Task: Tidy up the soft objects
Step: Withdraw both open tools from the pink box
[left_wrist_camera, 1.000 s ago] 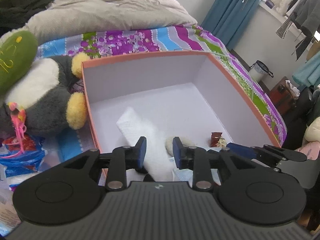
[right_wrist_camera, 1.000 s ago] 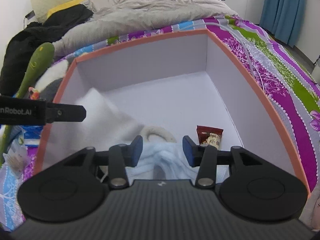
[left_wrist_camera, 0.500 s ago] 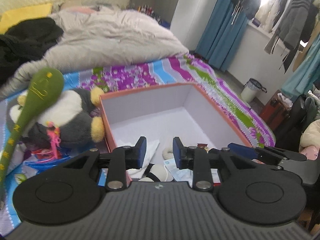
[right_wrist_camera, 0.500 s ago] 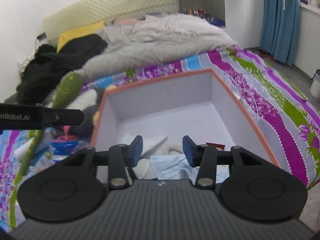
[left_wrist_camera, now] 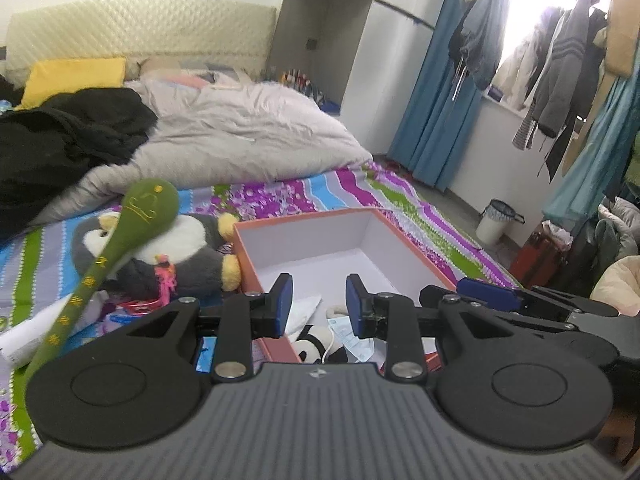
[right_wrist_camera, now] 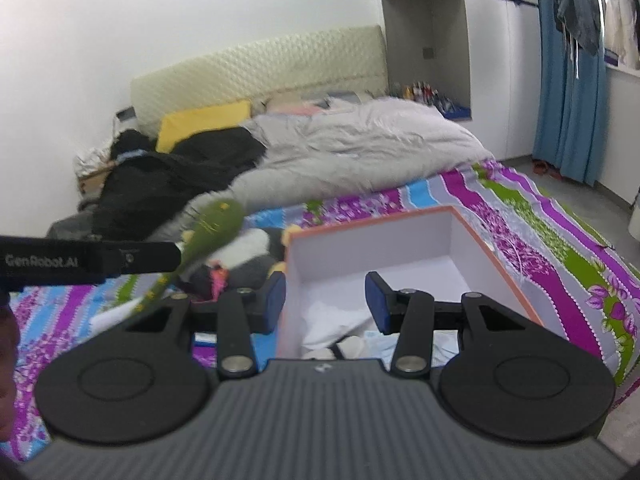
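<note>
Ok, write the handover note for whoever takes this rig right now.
Left claw: open, empty, above the box's near edge.
Right claw: open, empty, beside it.
Orange box on the striped bedspread: white cloth, small panda toy and blue face mask already inside.
Left to do: penguin plush and long green plush lie outside, left of the box.

Bed [left_wrist_camera: 320, 196] w/ striped floral sheet. On it: orange box [left_wrist_camera: 404, 240] straight ahead of tongs; plush penguin [left_wrist_camera: 180, 252] + green plush stick [left_wrist_camera: 120, 240] ahead-left, touching; grey duvet [left_wrist_camera: 240, 132], black clothes [left_wrist_camera: 60, 140], yellow pillow [left_wrist_camera: 72, 76] far beyond.
</note>
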{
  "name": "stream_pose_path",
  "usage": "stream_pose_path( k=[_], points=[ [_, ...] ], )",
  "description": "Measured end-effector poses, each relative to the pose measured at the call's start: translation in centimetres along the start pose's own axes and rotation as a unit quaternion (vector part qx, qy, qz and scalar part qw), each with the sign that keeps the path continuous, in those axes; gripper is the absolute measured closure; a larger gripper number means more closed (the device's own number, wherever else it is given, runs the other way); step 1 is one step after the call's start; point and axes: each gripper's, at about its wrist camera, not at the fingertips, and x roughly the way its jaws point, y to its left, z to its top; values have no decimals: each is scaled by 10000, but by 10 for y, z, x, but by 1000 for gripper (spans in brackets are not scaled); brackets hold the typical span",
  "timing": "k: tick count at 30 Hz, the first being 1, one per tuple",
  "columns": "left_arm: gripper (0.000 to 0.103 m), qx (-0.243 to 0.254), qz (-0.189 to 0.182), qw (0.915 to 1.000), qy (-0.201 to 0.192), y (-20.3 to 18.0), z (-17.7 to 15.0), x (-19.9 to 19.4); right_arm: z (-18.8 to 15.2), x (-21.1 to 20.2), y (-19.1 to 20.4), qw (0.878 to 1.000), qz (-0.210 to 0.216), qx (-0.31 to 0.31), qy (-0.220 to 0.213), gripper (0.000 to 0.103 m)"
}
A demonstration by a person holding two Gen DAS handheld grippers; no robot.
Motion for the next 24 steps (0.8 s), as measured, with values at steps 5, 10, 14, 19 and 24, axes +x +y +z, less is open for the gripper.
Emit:
stream_pose_path(
  k=[5,10,14,19,24],
  points=[
    [65,-39,71,9999,-149,6,-14,-41,-6,-23,21,9997,142,-72,-167,56],
    [65,-117,180,9995,-218,16,-31,-70,-15,-39,38,9992,310,-91,-214,56],
    [65,-188,267,9992,-211,21,-42,-82,-24,-44,48,9990,397,-164,-116,56],
    [65,-300,356,9988,-179,29,-60,-96,-35,-48,57,9985,510,-176,-30,56],
    [64,-469,426,9979,-107,38,-77,-105,-46,-52,68,9980,598,-221,43,56]
  ],
)
